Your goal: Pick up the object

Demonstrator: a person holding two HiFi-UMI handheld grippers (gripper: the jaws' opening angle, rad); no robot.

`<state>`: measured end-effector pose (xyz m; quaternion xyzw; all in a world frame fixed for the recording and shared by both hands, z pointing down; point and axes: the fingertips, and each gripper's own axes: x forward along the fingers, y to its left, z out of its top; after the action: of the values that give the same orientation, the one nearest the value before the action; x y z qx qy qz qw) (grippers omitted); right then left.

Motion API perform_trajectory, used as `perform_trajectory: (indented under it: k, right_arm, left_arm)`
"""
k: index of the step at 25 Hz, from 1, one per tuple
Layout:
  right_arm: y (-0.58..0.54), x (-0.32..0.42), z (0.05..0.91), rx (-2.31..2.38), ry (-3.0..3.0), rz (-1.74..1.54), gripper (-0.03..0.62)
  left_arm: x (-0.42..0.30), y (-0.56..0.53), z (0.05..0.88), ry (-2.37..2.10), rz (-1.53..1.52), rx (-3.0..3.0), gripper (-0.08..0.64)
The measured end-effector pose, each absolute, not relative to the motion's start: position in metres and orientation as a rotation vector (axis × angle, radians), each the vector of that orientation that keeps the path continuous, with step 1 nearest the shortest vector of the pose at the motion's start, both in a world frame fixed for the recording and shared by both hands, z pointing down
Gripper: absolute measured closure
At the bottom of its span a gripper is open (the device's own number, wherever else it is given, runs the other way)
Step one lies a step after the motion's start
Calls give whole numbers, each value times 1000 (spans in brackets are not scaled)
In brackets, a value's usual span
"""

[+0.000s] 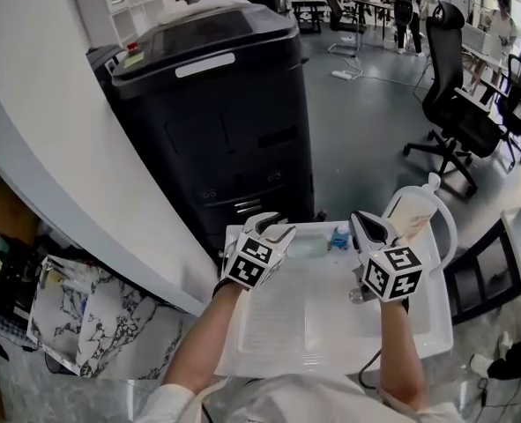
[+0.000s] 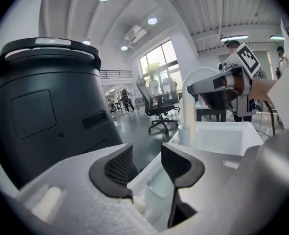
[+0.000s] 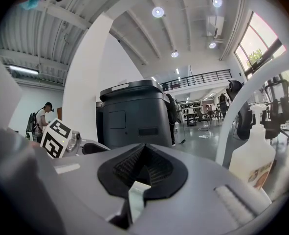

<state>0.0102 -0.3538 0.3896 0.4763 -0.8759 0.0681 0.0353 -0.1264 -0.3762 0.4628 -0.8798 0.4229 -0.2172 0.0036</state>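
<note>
- Black floor-standing printer (image 1: 212, 122): the largest item, upright against the white wall, directly beyond the tray.
- White tray (image 1: 331, 324): shallow and rectangular, below both grippers, with its far edge towards the printer.
- Black office chair (image 1: 454, 104): on the grey floor to the right, well apart from the tray.
- White pump bottle (image 1: 413, 218): upright at the tray's far right corner, inside a white hoop (image 1: 451, 227), just beside the right gripper.
- Left gripper (image 1: 276, 226): held over the tray's far left part. The jaws are spread wide and grip nothing; they point towards the tray's far edge.
- Right gripper (image 1: 363, 220): held over the tray's far right part, with the jaws closed against each other. A thin pale strip (image 3: 134, 199) shows in the seam close to the camera; what it is cannot be told.
- Translucent cup (image 2: 159, 187): sits in the far part of the tray, ahead of the left gripper's spread jaws and in line with the gap between them, not touched by either pad.
- Small blue-capped bottle (image 1: 340, 234): upright at the tray's far edge, between the two grippers.
</note>
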Motion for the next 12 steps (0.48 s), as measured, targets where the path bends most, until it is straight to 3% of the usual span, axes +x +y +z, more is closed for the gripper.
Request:
perform_trajectory:
  k: [12]
  right_arm:
    - [-360, 24, 399, 1475, -2655, 220, 589]
  left_arm:
    - [-79, -383, 511, 815, -1005, -2745, 362]
